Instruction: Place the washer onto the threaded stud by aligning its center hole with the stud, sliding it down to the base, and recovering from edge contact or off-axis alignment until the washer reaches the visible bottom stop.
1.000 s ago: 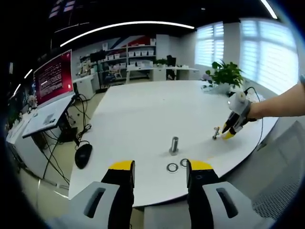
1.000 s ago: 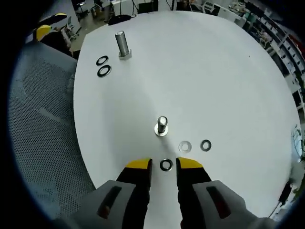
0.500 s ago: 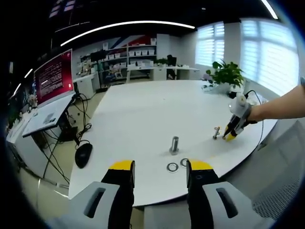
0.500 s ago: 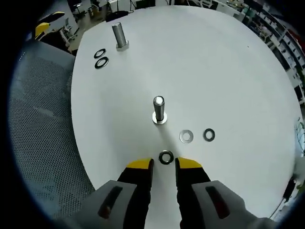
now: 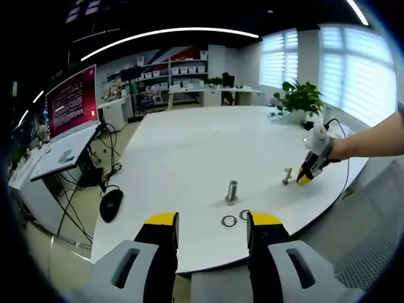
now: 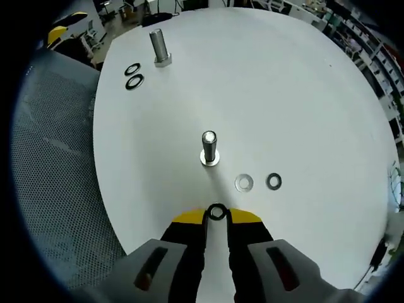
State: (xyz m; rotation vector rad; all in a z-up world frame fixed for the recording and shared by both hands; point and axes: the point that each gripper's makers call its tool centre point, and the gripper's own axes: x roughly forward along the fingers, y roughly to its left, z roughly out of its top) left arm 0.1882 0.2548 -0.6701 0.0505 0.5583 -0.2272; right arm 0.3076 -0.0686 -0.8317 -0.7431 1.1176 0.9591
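Right gripper view: right tongs (image 6: 216, 215) pinched on a dark washer (image 6: 217, 212) at the tips, low over the white bench (image 6: 284, 95). Stud (image 6: 209, 148) upright just ahead; two loose washers (image 6: 258, 183) ahead to the right. Second stud (image 6: 158, 47) far ahead-left, two washers (image 6: 132, 76) beside it.

Left gripper view: left tongs (image 5: 211, 222) released, jaws apart, holding nothing, short of the bench edge. Room beyond: red monitor (image 5: 71, 101), plant (image 5: 299, 96), shelves (image 5: 170, 69), blinds.

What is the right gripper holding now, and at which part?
The right gripper pinches a dark washer by its outer rim; whether it has left the table is unclear.
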